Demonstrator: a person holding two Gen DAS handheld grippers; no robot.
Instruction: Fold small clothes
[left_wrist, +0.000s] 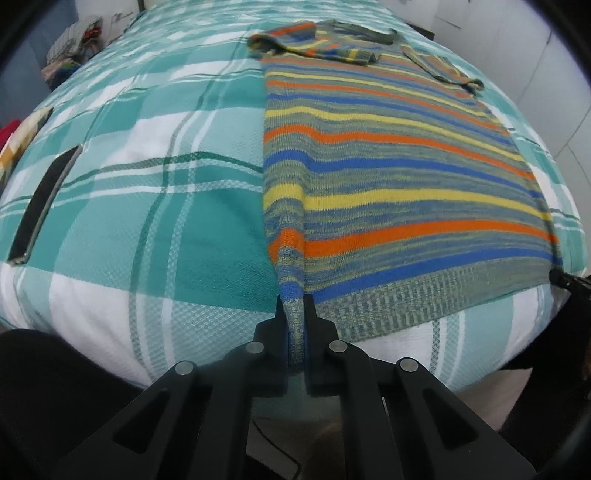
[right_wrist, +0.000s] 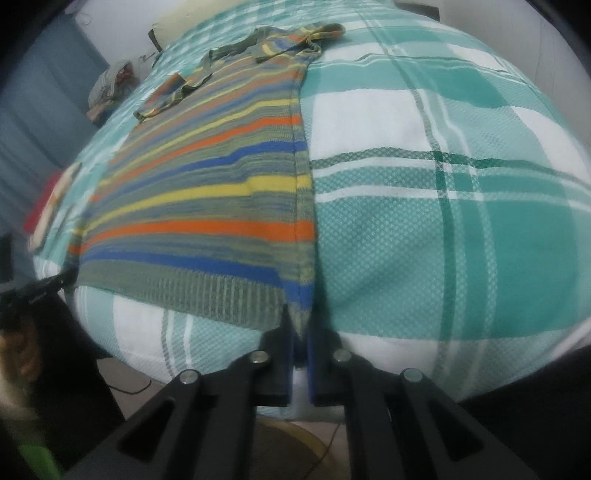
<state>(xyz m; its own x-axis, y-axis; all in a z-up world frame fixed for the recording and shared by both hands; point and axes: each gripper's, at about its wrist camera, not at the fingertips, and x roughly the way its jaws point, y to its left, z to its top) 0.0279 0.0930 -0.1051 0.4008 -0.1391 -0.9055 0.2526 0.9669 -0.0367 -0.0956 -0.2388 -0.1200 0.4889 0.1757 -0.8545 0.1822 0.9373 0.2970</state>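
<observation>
A small striped knit sweater (left_wrist: 388, 177) in orange, blue, yellow and olive lies flat on the bed, its sleeves folded in over the chest at the far end. My left gripper (left_wrist: 294, 306) is shut on the sweater's near left hem corner, which bunches up between the pads. My right gripper (right_wrist: 297, 317) is shut on the near right hem corner of the same sweater (right_wrist: 207, 192). Each gripper's tip shows at the edge of the other's view: the right gripper (left_wrist: 565, 278) and the left gripper (right_wrist: 55, 282).
A teal and white checked bedsheet (left_wrist: 147, 192) covers the mattress. A dark flat phone-like slab (left_wrist: 44, 203) lies on the sheet to the left, with folded clothes (left_wrist: 26, 133) at the left edge. Beyond the bed's far corner sits a heap of clothes (left_wrist: 74, 40). Floor and a cable show below the near edge.
</observation>
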